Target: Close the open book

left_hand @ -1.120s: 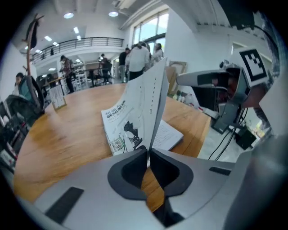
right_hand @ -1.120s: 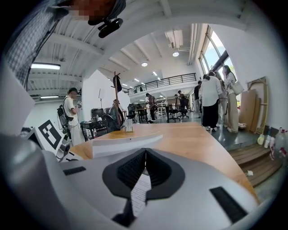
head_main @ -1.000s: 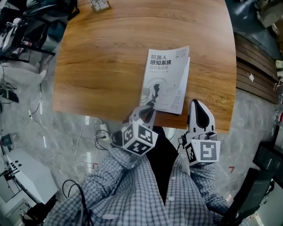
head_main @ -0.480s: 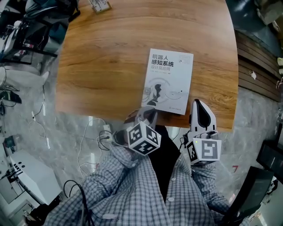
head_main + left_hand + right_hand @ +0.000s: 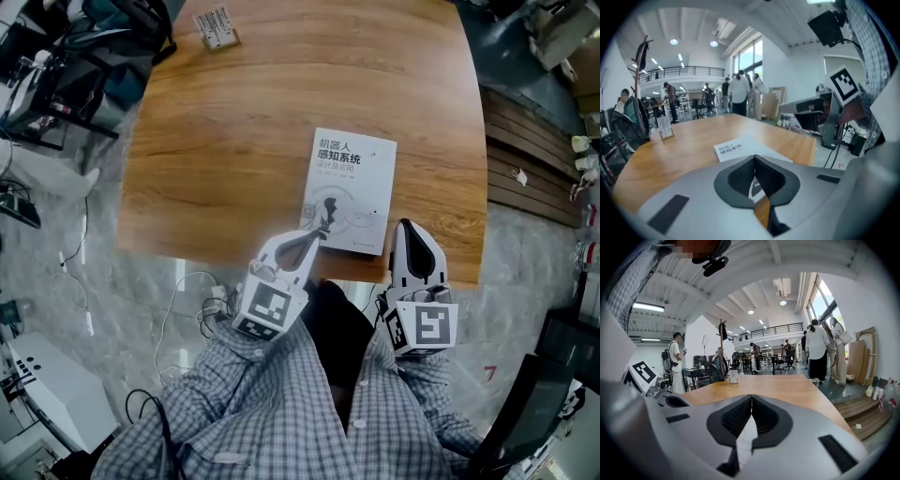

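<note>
The book lies closed and flat on the wooden table, its white cover with dark title print facing up. My left gripper hovers just above the book's near left corner, shut with nothing between its jaws. In the left gripper view the book shows just beyond the shut jaw tips. My right gripper is at the table's near edge, right of the book, also shut and empty. Its own view shows the jaw tips meeting over bare tabletop.
A small card stand sits at the table's far left edge. Cables lie on the floor below the table's near left side. Wooden planks run along the right. Several people stand beyond the table.
The book's cover, slightly raised a second ago, now lies flat. My left gripper has lifted off the book's near corner and tilted. The right gripper rose slightly.
</note>
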`<act>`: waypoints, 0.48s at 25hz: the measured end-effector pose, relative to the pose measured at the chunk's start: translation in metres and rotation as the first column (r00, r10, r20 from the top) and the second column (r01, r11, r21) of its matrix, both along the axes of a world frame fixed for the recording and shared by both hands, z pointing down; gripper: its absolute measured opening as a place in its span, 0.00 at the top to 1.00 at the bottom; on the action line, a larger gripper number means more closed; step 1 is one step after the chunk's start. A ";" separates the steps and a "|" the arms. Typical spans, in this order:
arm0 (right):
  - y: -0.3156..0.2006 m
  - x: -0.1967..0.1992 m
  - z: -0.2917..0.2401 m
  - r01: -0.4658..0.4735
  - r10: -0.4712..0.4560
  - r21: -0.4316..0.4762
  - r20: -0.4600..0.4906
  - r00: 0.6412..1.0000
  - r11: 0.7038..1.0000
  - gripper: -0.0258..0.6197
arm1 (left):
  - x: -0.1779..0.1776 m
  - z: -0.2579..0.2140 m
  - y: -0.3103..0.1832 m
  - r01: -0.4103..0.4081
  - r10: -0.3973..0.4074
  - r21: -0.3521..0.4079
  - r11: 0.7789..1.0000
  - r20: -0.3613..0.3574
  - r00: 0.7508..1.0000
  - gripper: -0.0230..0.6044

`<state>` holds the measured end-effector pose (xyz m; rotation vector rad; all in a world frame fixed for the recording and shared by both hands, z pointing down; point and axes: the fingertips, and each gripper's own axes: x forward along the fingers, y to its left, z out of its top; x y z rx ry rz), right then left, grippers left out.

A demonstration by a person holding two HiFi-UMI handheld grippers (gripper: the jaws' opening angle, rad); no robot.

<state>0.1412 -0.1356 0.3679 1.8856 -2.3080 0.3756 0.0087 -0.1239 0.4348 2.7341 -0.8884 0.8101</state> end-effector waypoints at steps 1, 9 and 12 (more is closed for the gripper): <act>-0.001 -0.002 -0.005 0.009 -0.009 0.012 -0.010 1.000 1.000 0.93 | -0.001 -0.011 -0.005 0.000 0.000 0.034 0.999 -0.017 1.000 0.95; -0.013 -0.014 -0.050 0.026 -0.024 0.117 -0.026 0.999 0.993 0.93 | 0.009 -0.092 -0.030 -0.029 0.061 0.254 0.967 -0.118 0.991 0.95; -0.018 -0.020 -0.068 0.036 -0.032 0.161 -0.025 0.999 0.986 0.93 | 0.009 -0.116 -0.032 -0.028 0.077 0.309 0.951 -0.147 0.986 0.95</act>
